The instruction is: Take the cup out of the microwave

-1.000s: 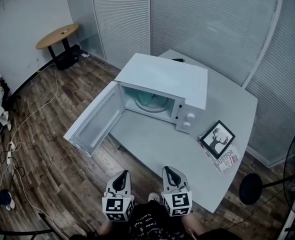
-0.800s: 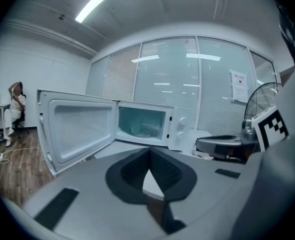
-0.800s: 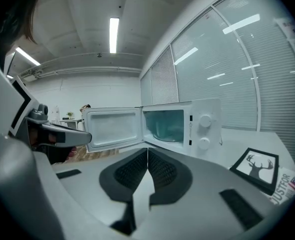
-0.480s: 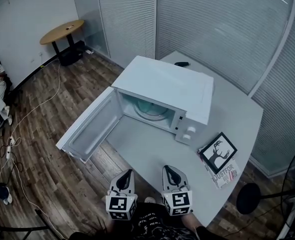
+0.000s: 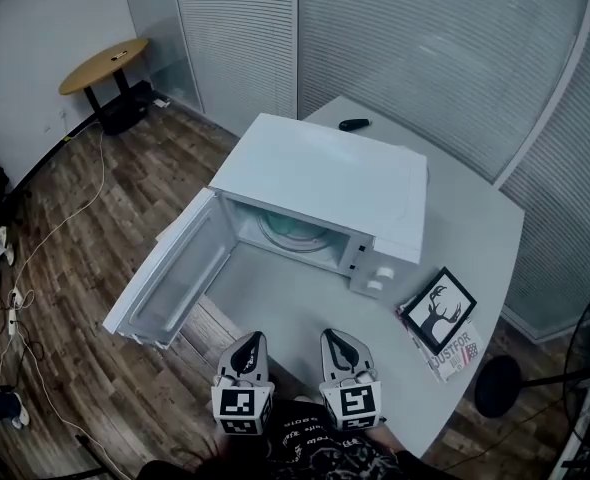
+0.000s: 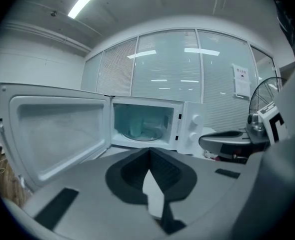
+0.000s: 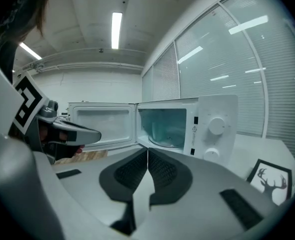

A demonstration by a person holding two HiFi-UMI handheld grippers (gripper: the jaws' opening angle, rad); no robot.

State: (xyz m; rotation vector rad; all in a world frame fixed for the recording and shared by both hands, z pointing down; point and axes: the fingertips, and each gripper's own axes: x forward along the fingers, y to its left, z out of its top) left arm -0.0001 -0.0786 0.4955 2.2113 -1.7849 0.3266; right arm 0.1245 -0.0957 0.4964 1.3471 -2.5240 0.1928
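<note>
The white microwave (image 5: 325,183) stands on the grey table (image 5: 465,238) with its door (image 5: 170,273) swung wide open to the left. In the left gripper view a pale cup (image 6: 136,125) stands on the turntable inside the cavity. The right gripper view shows the cup (image 7: 157,130) too. From the head view only the turntable (image 5: 293,232) shows under the roof. My left gripper (image 5: 252,344) and right gripper (image 5: 333,339) hang side by side at the table's near edge, well short of the microwave. Both are shut and hold nothing: left gripper (image 6: 148,151), right gripper (image 7: 147,151).
A framed deer picture (image 5: 436,293) and a booklet (image 5: 453,330) lie right of the microwave. A small black object (image 5: 354,124) lies behind it. The open door juts past the table's left edge. A fan (image 5: 587,368) stands at the right, a round wooden table (image 5: 103,65) far left.
Both grippers have moved forward toward the microwave, which now sits closer in the head view. Their jaws have stayed shut.
</note>
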